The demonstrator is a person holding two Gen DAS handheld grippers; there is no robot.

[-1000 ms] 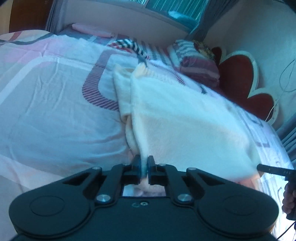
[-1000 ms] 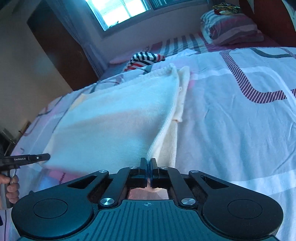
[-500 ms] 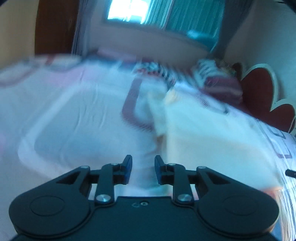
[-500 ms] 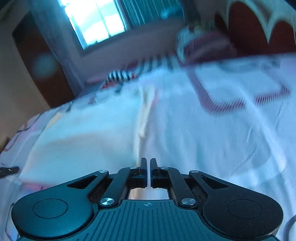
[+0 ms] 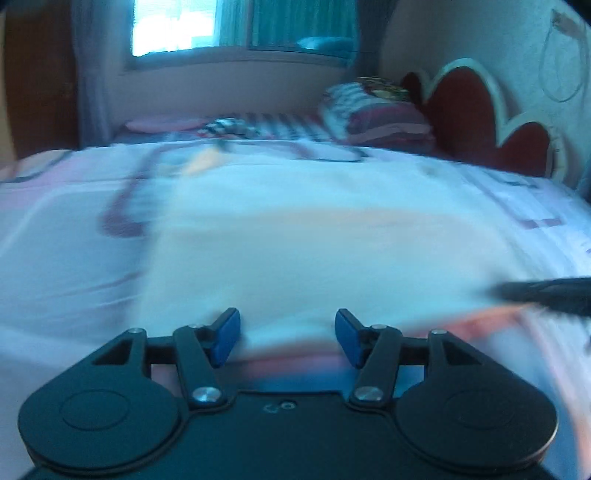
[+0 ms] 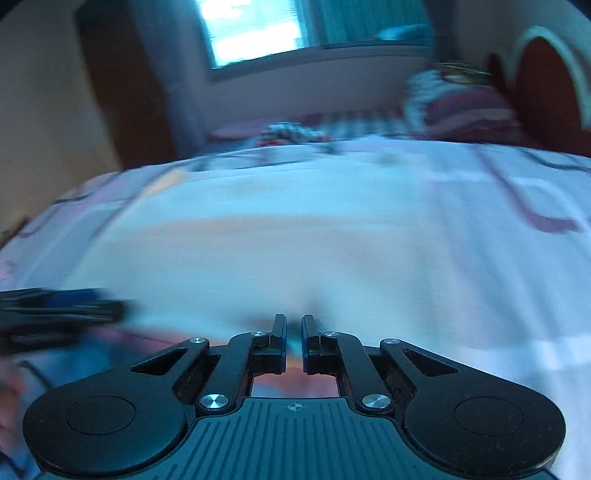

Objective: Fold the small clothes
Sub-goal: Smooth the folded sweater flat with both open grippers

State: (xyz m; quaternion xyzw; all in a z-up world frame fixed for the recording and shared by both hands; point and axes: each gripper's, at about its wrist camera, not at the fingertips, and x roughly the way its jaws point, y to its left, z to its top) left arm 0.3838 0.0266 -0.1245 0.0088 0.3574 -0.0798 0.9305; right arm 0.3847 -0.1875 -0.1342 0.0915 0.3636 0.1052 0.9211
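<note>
A cream knitted garment (image 5: pixel 314 236) lies flat on the pink-patterned bed sheet (image 5: pixel 55 266), spread wide across both blurred wrist views. My left gripper (image 5: pixel 287 338) hangs over its near edge with the jaws opening. The blue pads (image 5: pixel 225 338) stand apart and touch no cloth. My right gripper (image 6: pixel 294 338) is at the near hem of the cream garment (image 6: pixel 314 251). Its jaws show only a narrow slit and are just starting to open, with the cloth puckered into them. Each gripper's dark fingers show at the other view's edge: right gripper (image 5: pixel 546 293), left gripper (image 6: pixel 59 310).
Striped pillows (image 5: pixel 376 118) and a red heart-shaped headboard (image 5: pixel 480 122) stand at the far right of the bed. A striped piece of clothing (image 5: pixel 229 127) lies at the far edge under the window (image 5: pixel 173 29). A person's hand (image 6: pixel 11 387) shows at the lower left of the right wrist view.
Both grippers swung round, so the garment now lies straight ahead instead of off to one side. The left jaws opened and let go of the cloth. The right jaws parted slightly.
</note>
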